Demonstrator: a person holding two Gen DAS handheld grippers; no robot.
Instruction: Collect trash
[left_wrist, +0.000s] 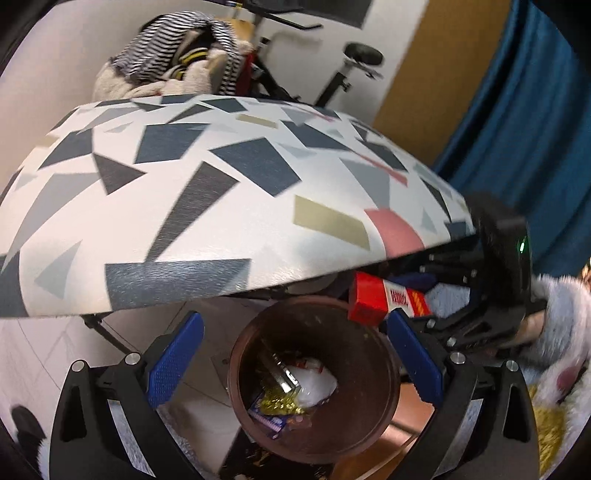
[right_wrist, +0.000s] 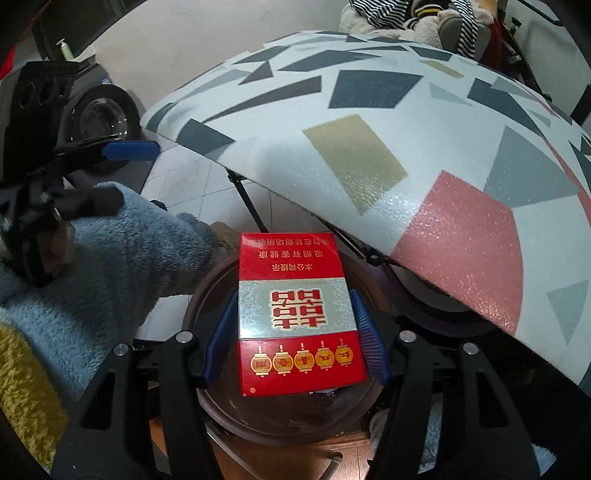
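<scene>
Lanterns and Chinese characters mark the red cigarette pack (right_wrist: 299, 314) clamped by right fingers (right_wrist: 221, 332); left fingers (left_wrist: 173, 358) gape empty.

The table (left_wrist: 192, 206) has a white top scattered with grey, navy, tan and pink angular patches and stands on thin black folding legs; nothing lies on it; pale tiled floor (left_wrist: 44, 354) shows beneath
</scene>
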